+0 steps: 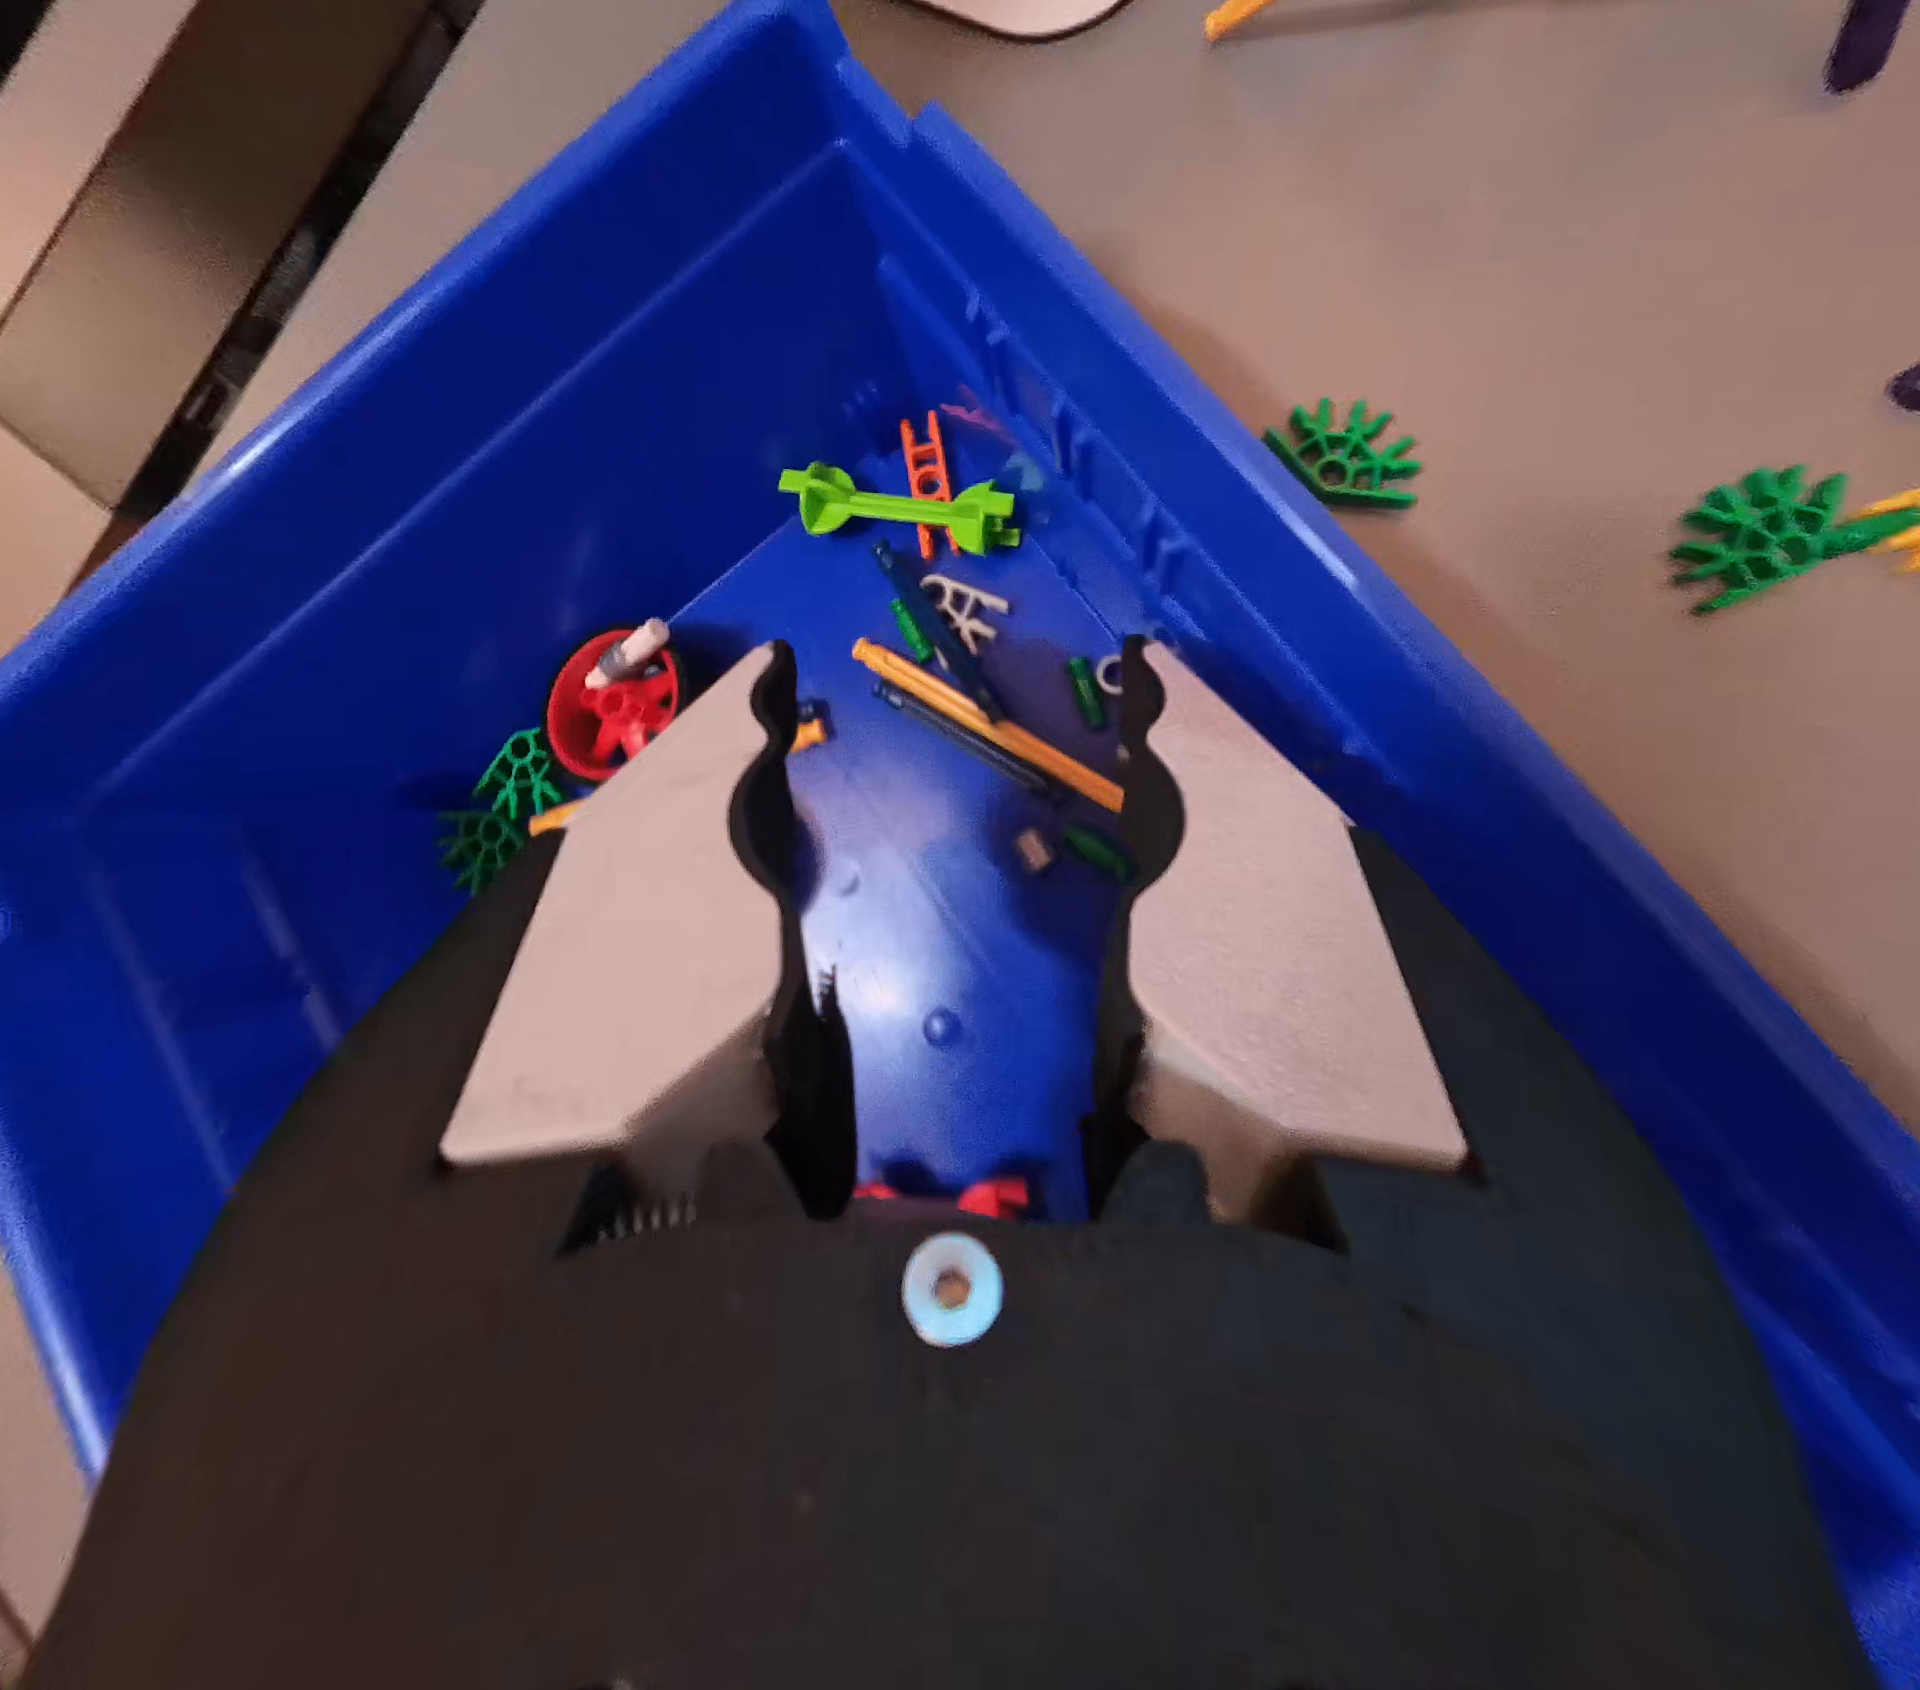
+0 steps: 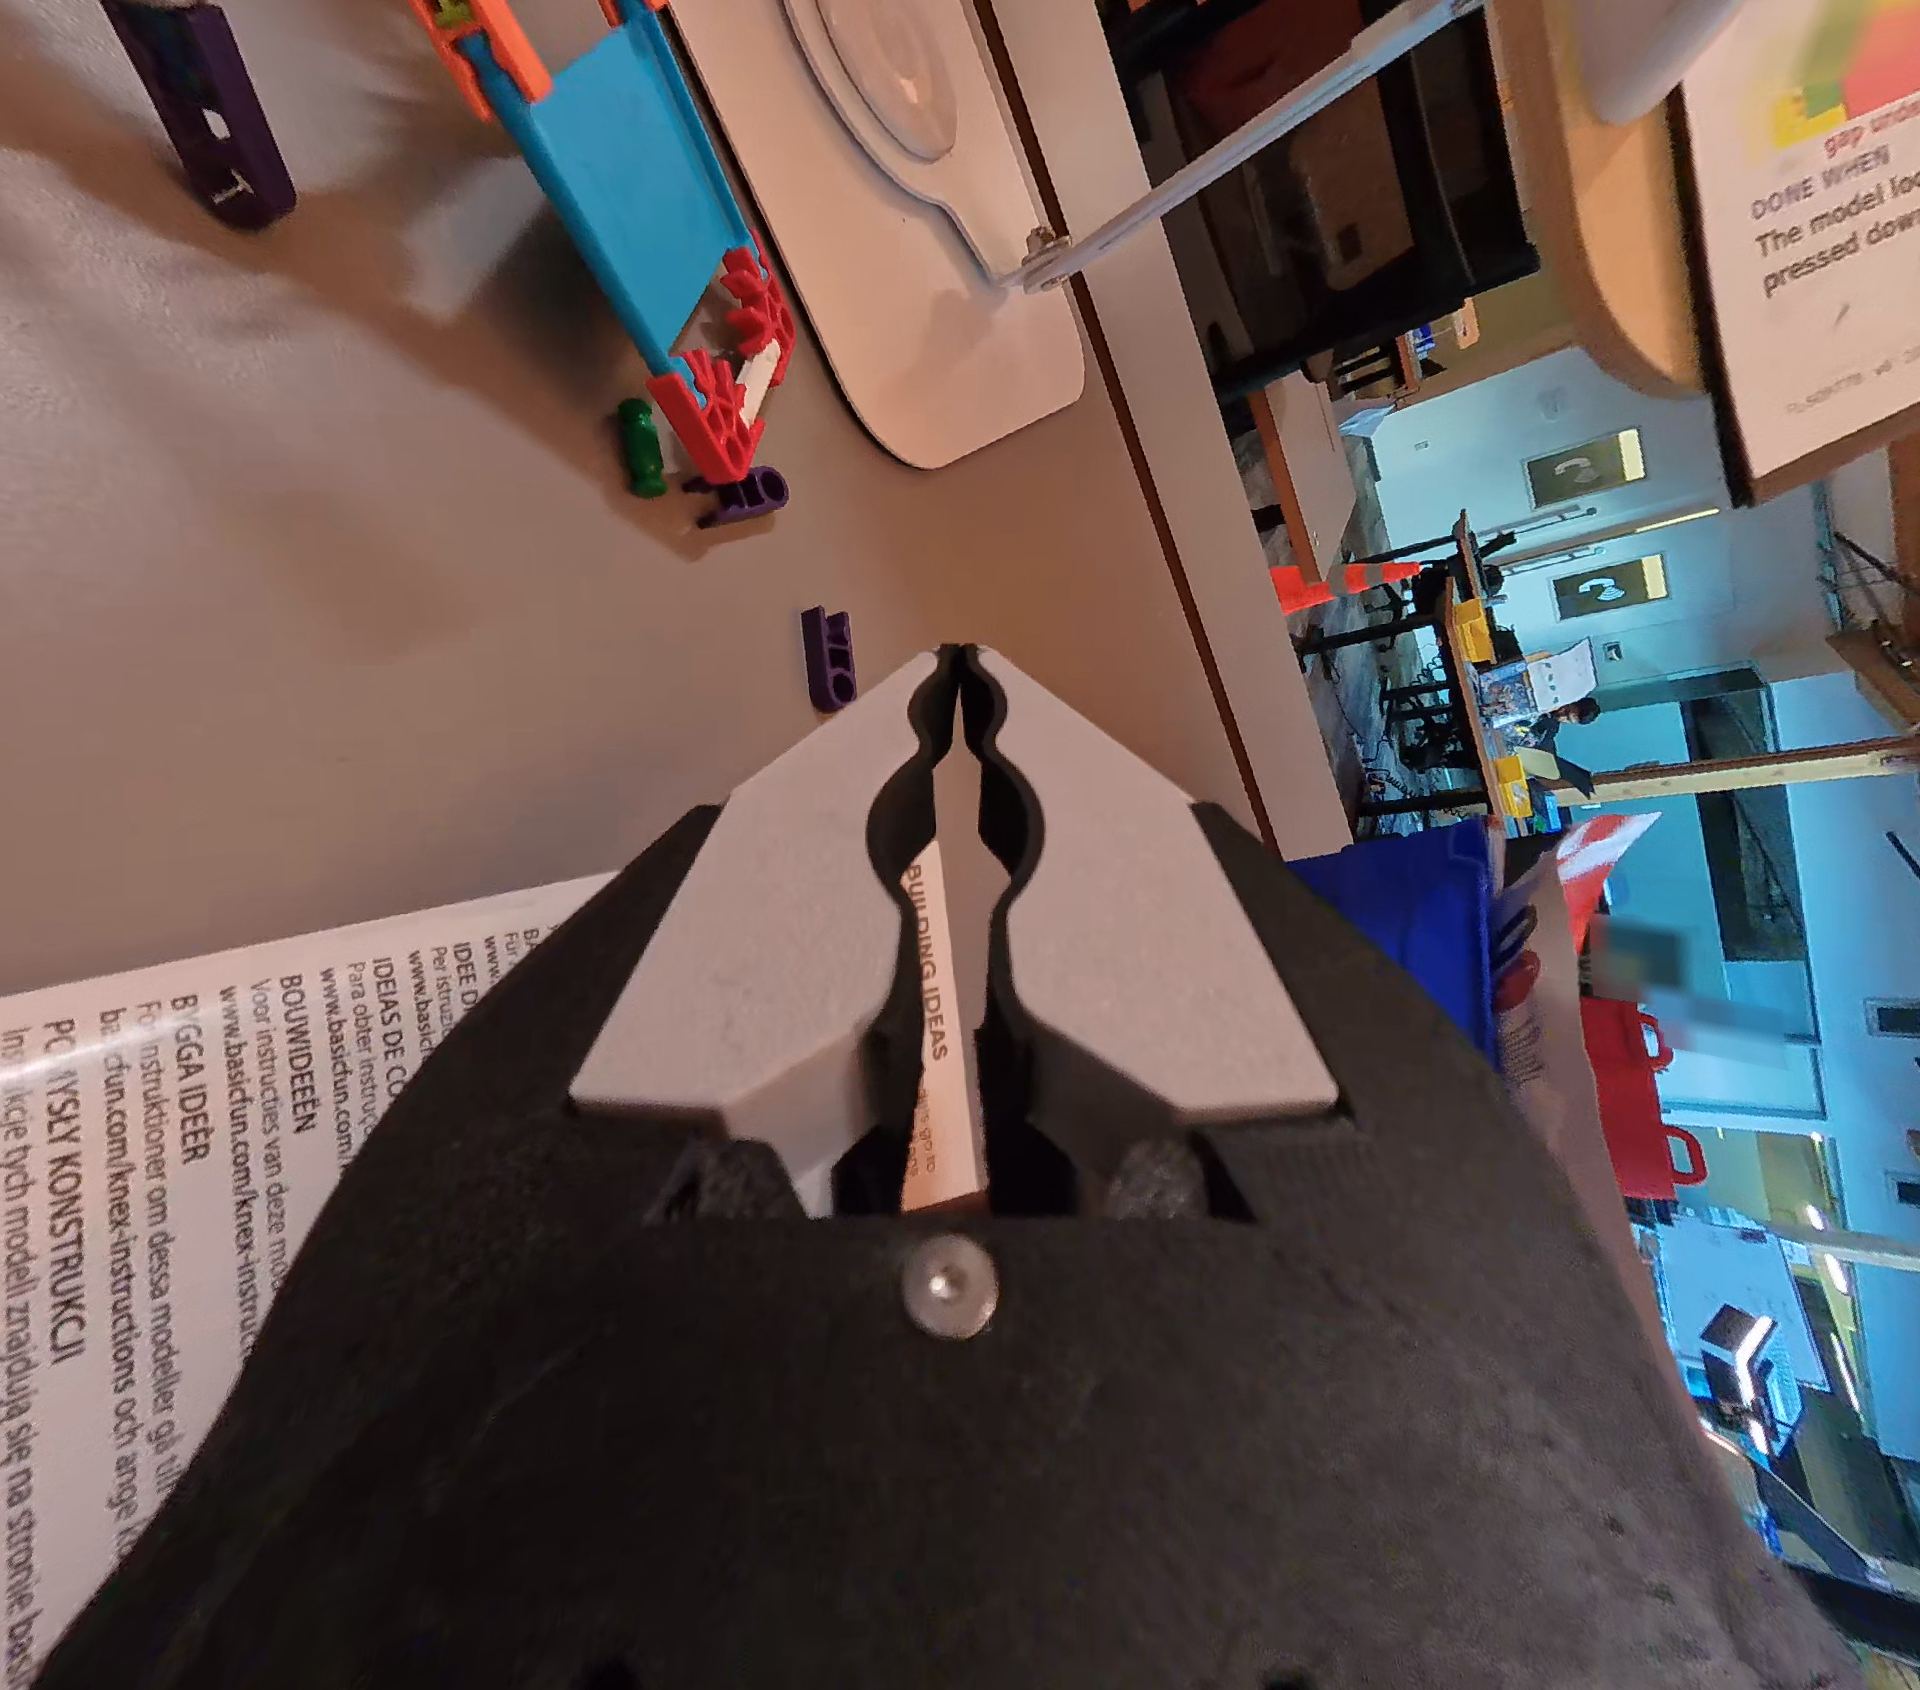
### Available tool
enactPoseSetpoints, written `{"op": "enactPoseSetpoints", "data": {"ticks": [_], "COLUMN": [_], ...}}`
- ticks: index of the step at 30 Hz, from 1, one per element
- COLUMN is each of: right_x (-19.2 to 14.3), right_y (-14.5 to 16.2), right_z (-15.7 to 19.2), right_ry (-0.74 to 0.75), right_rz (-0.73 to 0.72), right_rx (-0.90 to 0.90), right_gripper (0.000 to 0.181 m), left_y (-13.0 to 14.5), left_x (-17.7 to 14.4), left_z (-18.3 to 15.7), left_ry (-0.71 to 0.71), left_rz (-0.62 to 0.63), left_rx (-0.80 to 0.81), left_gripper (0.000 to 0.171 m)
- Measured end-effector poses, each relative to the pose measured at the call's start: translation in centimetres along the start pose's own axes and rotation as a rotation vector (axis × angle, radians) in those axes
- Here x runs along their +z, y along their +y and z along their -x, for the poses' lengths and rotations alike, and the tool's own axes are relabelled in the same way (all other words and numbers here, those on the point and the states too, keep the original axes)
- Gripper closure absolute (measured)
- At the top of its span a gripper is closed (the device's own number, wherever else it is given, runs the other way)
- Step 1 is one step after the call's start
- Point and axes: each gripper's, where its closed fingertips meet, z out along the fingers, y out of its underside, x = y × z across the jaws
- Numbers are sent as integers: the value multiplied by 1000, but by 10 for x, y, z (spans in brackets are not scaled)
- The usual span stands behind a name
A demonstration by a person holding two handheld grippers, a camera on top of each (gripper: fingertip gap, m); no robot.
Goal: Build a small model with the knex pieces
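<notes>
Looking along your left gripper (image 1: 954, 674), you see its two grey fingers spread wide with nothing between them, poised above the open blue plastic bin (image 1: 623, 352). On the bin's floor, just beyond the fingertips, lie a long yellow plastic rod (image 1: 987, 726) crossed by a dark blue rod (image 1: 961, 736), and farther toward the corner a lime-green spool-shaped piece (image 1: 904, 506) resting over a small orange ladder-like connector (image 1: 928, 482). A white fan-shaped connector (image 1: 966, 606) sits between those two groups. To the left of the left finger stand a red plastic wheel (image 1: 613, 710) and a green fan-shaped connector (image 1: 509, 793) against the bin wall. Outside the bin, on the tan tabletop (image 1: 1455, 269), more green connectors (image 1: 1351, 456) lie well apart from you. Your right gripper (image 2: 961, 658) has its fingertips pressed together, and whether anything thin is pinched there cannot be told; a printed white paper sheet (image 2: 208, 1121) lies beneath it. Just beside the left fingertip lies a small purple plastic connector (image 2: 829, 658). Farther ahead rests an assembled toy piece with a light-blue panel and orange strip (image 2: 613, 154), red connectors at its near end, and beside it a white rounded board (image 2: 935, 352).
</notes>
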Motion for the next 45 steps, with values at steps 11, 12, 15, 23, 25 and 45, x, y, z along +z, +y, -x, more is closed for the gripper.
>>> {"op": "enactPoseSetpoints", "data": {"ticks": [11, 12, 15, 23, 25, 45], "right_x": [-11, -12, -14, -19, -21, -14], "right_y": [-9, -9, -12, -18, -18, -11], "right_z": [-7, -7, -7, -8, -8, -3], "right_ry": [-12, -15, -22, -33, -36, -45], "right_rz": [-64, -67, -80, -108, -113, -72], "right_rx": [51, 53, 59, 71, 77, 68], "right_gripper": [181, 181, 181, 181, 181, 181], "left_y": [10, 10, 8, 11, 13, -6], "left_x": [57, 58, 61, 58, 51, 73], "left_z": [7, 3, 7, 12, 19, 18], "left_ry": [119, 152, 162, 137, 118, 188], "left_rz": [114, 104, 61, 58, 60, 47], "left_rx": [-29, -47, -97, -70, -78, 10], "left_gripper": [112, 118, 145, 158, 160, 123]}}
